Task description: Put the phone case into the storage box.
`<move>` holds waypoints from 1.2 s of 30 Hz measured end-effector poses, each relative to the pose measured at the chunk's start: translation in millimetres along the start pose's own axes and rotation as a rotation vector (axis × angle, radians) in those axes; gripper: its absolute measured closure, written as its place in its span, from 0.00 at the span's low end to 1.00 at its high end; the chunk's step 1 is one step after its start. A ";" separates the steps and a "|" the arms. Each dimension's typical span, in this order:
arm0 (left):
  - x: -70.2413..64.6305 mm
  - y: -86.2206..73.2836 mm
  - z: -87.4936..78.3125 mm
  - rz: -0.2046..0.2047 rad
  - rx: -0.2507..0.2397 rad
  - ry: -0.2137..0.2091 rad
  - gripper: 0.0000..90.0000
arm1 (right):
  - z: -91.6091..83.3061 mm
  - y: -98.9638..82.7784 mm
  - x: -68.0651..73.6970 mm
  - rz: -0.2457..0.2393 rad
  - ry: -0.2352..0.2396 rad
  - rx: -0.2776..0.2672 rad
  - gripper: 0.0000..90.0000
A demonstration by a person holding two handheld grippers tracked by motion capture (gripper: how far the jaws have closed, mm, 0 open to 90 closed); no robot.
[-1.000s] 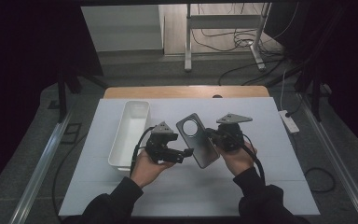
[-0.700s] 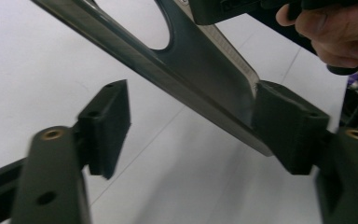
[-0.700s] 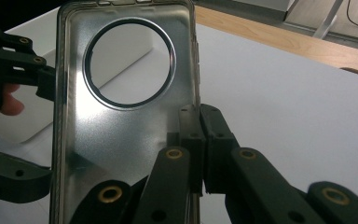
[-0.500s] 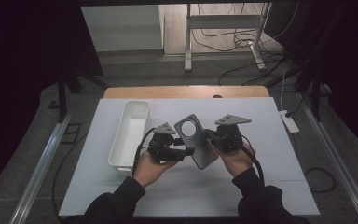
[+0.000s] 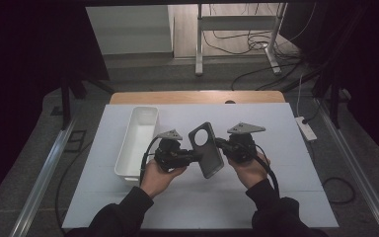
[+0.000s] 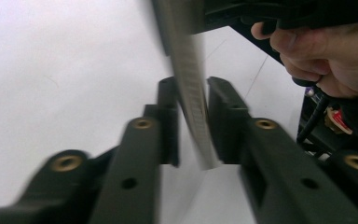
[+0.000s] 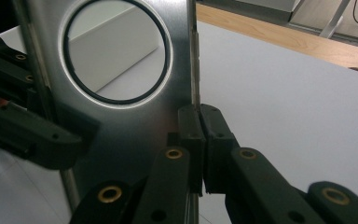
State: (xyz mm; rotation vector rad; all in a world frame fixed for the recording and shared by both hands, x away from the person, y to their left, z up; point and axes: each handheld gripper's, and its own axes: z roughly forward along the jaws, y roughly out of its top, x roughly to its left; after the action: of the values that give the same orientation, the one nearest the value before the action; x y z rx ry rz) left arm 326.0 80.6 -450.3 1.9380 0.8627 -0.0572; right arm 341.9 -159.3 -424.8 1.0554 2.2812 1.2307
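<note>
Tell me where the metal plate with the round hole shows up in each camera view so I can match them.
High view: the metal plate sits centre, held between both grippers above the white table.
Left gripper view: seen edge-on, running from the top down between the jaws.
Right gripper view: upper left, its right edge pinched by the jaws.
Shared landmark: the plate's round hole.

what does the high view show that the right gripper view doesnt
The high view shows both hands with their tools, left tool and right tool, gripping opposite edges of the grey metal plate above the table, and the whole white tray left of them.

The right gripper view shows its jaws shut on the plate's thin edge, and the black ring lining the round hole.

Both show the plate, its hole, the white table and the wooden edge beyond.
</note>
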 end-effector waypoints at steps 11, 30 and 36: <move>1.5 0.6 -7.7 0.033 0.015 0.060 0.89 | -5.4 0.2 -3.6 0.011 0.040 -0.023 0.86; 3.9 -1.2 -18.2 0.097 0.035 0.024 0.89 | -18.5 -1.7 -13.3 -0.032 0.091 -0.052 0.24; 0.5 0.7 -21.4 0.124 0.031 -0.001 0.89 | -18.1 -2.5 -12.5 -0.021 0.130 -0.044 0.21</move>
State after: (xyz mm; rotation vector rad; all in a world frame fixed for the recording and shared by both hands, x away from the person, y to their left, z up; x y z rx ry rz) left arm 320.3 97.7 -438.7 2.0162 0.7430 0.0017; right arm 338.3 -179.8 -417.2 0.9594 2.3431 1.3719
